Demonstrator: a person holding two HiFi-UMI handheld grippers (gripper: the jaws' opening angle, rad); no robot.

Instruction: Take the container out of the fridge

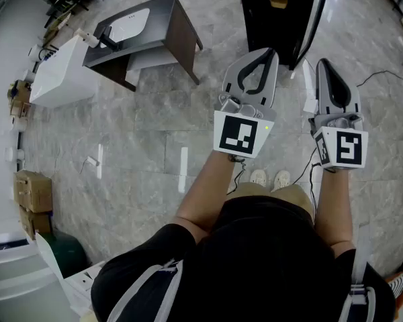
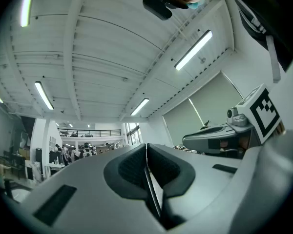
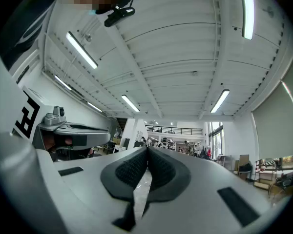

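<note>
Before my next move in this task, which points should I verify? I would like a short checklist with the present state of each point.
1. Left gripper is empty: ok, its jaws are together with nothing between them.
2. Right gripper is empty: ok, its jaws are together and hold nothing.
3. Jaws are opened for a grasp: not ok, both are shut.
4. Container is in sight: not ok, no view shows it.
5. Fridge is found: cannot tell. A dark cabinet stands ahead on the floor, but nothing shows that it is the fridge.
</note>
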